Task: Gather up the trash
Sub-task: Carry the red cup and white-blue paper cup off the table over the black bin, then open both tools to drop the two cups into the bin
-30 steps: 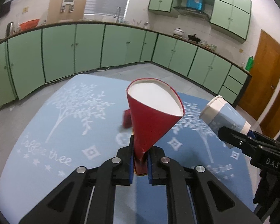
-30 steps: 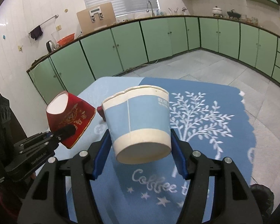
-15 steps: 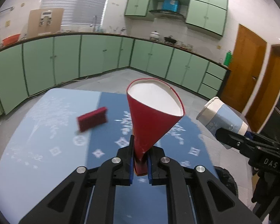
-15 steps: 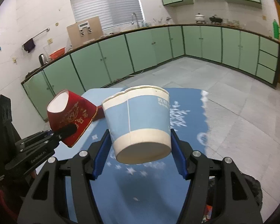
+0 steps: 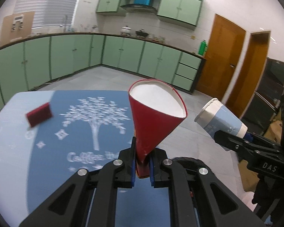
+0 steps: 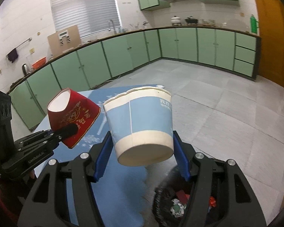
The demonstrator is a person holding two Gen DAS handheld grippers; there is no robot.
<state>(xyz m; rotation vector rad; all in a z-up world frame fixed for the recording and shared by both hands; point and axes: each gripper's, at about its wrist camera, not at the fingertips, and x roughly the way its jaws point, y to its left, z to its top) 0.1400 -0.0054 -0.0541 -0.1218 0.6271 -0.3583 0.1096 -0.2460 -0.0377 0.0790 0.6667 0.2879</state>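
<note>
Left wrist view: the left tool (image 5: pixel 142 167) is clamped on the flattened base of a red paper cup (image 5: pixel 155 117), squeezing it thin between the blue pads. The cup stands with its long axis running away from the camera and upward, its white open mouth facing up and slightly to the right. It is held in the air above the near edge of the worktop (image 5: pixel 13 151), which is covered by a blue cloth printed with a white tree. A small red box (image 5: pixel 39 114) lies on that cloth, well apart from the cup on the left side.

To the right, the right tool (image 5: pixel 234 141) grips a blue and white paper cup (image 5: pixel 220 120) around its lower part; here the cup's long axis is tilted, mouth pointing up and to the left, out past the worktop edge and over the floor.

In the right wrist view the same cup (image 6: pixel 140 124) sits between the blue pads of the right tool (image 6: pixel 142 157), bottom toward the camera and mouth away. The red cup (image 6: pixel 72 116) is just beside it on the left, held by the left tool (image 6: pixel 66 130). Below the right tool sits a dark bin (image 6: pixel 166 194) with scraps inside.
</note>
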